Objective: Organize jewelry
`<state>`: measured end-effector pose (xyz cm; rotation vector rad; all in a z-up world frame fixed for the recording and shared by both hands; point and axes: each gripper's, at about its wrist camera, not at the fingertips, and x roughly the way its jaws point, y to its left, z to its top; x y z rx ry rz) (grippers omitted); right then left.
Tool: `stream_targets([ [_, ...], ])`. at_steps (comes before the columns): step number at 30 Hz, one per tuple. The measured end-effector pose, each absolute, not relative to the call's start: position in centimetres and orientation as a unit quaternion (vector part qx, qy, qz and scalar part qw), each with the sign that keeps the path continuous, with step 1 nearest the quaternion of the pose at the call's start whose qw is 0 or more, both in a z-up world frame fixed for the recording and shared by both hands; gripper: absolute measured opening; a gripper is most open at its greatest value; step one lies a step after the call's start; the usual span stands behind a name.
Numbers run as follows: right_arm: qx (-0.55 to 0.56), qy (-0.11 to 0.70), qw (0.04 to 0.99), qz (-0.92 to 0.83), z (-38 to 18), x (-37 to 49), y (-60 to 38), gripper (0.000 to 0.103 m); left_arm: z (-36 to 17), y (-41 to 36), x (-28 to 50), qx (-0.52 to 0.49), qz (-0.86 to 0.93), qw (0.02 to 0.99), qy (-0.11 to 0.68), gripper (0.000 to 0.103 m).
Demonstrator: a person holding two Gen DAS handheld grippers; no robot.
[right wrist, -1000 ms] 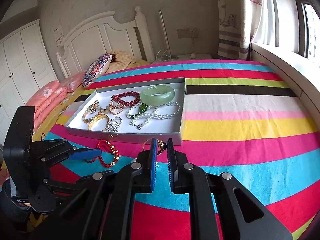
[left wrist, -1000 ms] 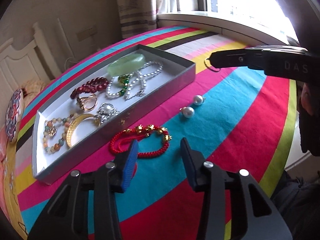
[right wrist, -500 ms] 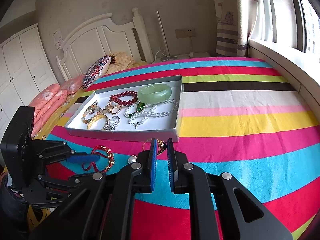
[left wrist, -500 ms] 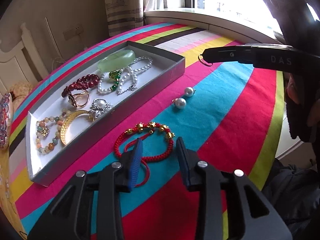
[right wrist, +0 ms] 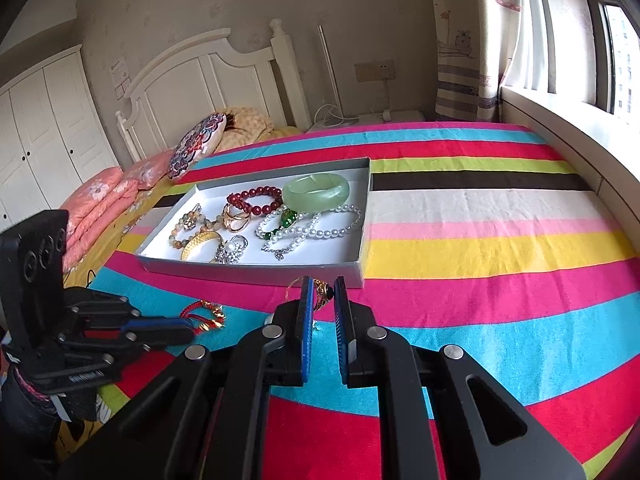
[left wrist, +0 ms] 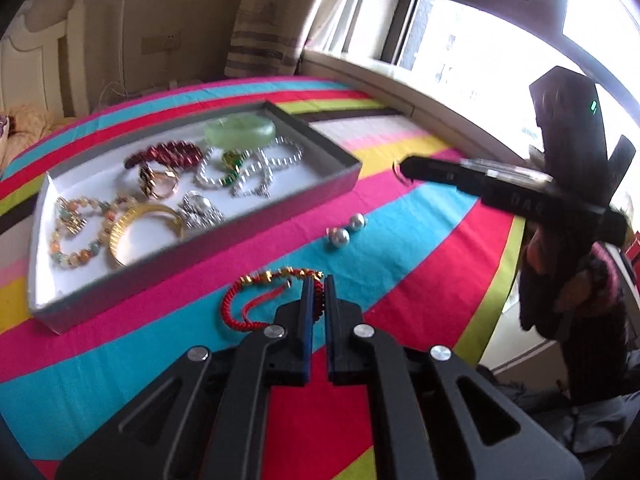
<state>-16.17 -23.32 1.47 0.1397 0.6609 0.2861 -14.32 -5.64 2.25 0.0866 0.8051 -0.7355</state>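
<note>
A grey shallow box on the striped bedspread holds several pieces: a green jade bangle, a dark red bead bracelet, pearl strands and a gold bangle. My left gripper is shut on a red cord bracelet with gold charms lying in front of the box. My right gripper is shut on a gold ring with a dark stone, held just in front of the box's near wall. Two pearl earrings lie loose on the bedspread.
The right gripper's body reaches in from the right in the left wrist view. The left gripper's body sits low left in the right wrist view. A headboard, pillows and a window sill border the bed.
My left gripper has moved onto the red cord bracelet and closed on it. My right gripper has stayed shut on the ring near the box.
</note>
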Motion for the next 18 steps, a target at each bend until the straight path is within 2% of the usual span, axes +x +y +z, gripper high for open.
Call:
stream_targets([
  [8,0.062,0.303,0.94,0.143,3.0,-17.2,-23.2,0.012,7.3,-4.3,-15.4,0.052,-0.329,0.884,0.327,0.004],
  [18,0.056,0.291,0.944,0.148,4.3,-17.7,-22.7,0.012,10.6,-3.1,-16.2,0.067,-0.311,0.902,0.291,0.005],
])
